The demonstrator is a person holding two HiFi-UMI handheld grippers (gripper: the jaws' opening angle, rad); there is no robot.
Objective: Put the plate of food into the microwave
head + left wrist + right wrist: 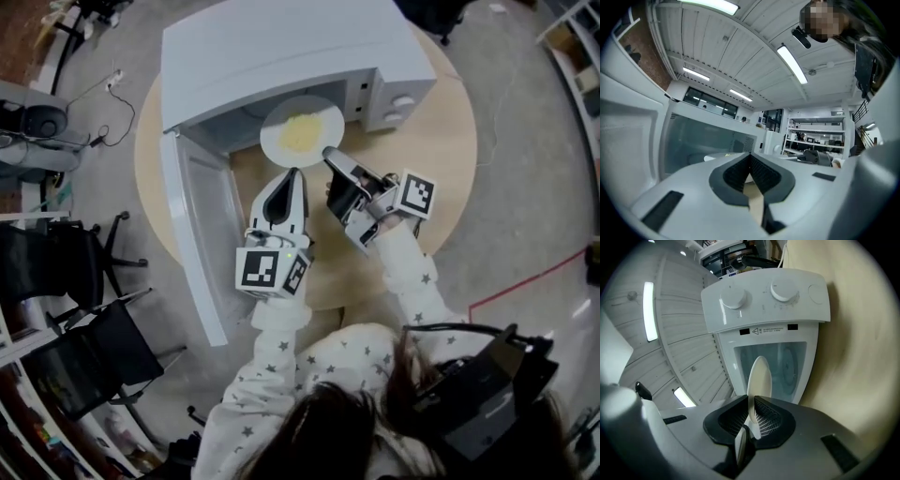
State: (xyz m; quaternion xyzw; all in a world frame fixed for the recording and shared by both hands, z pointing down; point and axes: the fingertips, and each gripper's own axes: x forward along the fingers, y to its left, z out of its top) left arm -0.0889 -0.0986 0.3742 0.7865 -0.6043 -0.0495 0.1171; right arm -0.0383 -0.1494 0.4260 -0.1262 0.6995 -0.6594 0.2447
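Observation:
A white plate (302, 131) of yellow food (300, 133) hangs at the mouth of the open white microwave (281, 47). My right gripper (330, 157) is shut on its near right rim. In the right gripper view the plate (758, 376) stands edge-on between the pads (751, 413), in front of the microwave (764, 301) cavity and its knobs. My left gripper (292, 173) sits at the plate's near edge, jaws shut with nothing seen between them. In the left gripper view the tips (751, 159) meet, and the plate rim (715, 156) shows just beyond, before the cavity (708, 136).
The microwave door (202, 234) swings out wide to the left, beside my left arm. The microwave stands on a round wooden table (441, 159). Black chairs (84, 356) stand on the floor at the left, and a cable (112, 103) lies at upper left.

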